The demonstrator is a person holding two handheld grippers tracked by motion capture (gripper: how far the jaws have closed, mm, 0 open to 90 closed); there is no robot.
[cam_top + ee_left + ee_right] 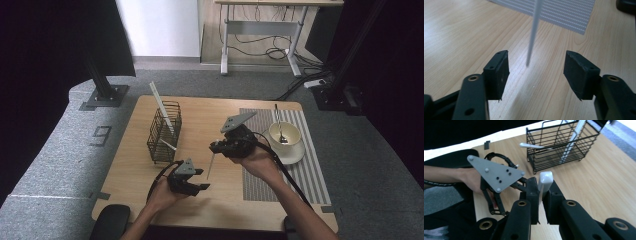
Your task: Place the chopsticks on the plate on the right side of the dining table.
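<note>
Wooden table (200, 120), white chopstick (211, 167) near-upright, tip down

Overall light: soft and even on the desk (200, 195); dark curtains border the high view.
Source: brightest at the pale wall (160, 25) beyond.
Shadows: faint, blurred beneath the left tool (536, 72).
Glare: pale sheen on wood at the left gripper view's upper left.
Focus: white stick (533, 37) soft; near jaws blurred in both gripper views.
Distortion: slight bending at edges.
</note>
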